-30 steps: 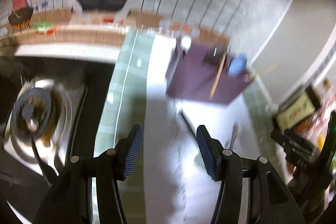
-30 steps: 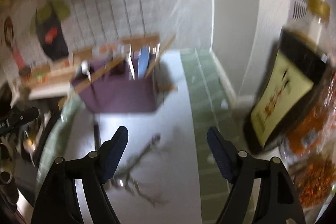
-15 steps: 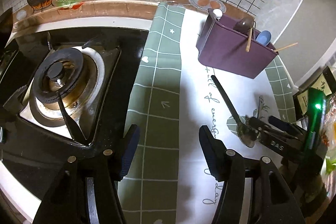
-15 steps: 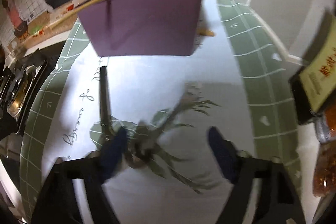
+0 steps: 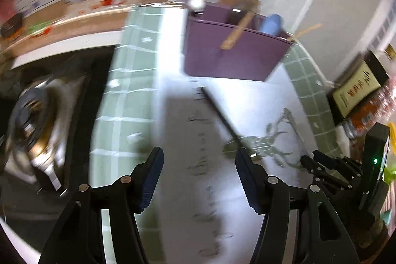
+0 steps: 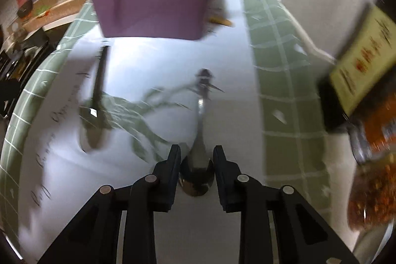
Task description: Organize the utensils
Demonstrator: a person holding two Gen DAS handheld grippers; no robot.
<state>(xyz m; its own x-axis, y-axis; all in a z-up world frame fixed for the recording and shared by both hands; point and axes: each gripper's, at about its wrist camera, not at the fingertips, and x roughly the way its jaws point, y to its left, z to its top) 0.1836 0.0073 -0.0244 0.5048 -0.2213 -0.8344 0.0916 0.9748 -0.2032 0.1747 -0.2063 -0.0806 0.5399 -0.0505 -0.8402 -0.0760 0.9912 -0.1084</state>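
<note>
A purple utensil holder point(image 6: 151, 4) stands at the back of the mat with chopsticks and spoons in it; it also shows in the left wrist view point(image 5: 230, 53). My right gripper point(image 6: 196, 155) is closed around the bowl of a metal spoon point(image 6: 200, 115) whose handle points away toward the holder. A black-handled spoon point(image 6: 95, 100) lies on the mat to its left; it also shows in the left wrist view point(image 5: 220, 115). My left gripper point(image 5: 199, 162) is open and empty above the mat, with that spoon's bowl hidden behind its right finger point(image 5: 247, 180).
A gas stove burner point(image 5: 27, 120) sits left of the green-and-white mat point(image 5: 118, 95). A dark bottle with a yellow label point(image 6: 358, 61) and a jar of red flakes point(image 6: 371, 189) stand at the right. The tiled wall is behind the holder.
My right gripper has closed in around the metal spoon's bowl. My left gripper has swung right and toward the holder; it stays open.
</note>
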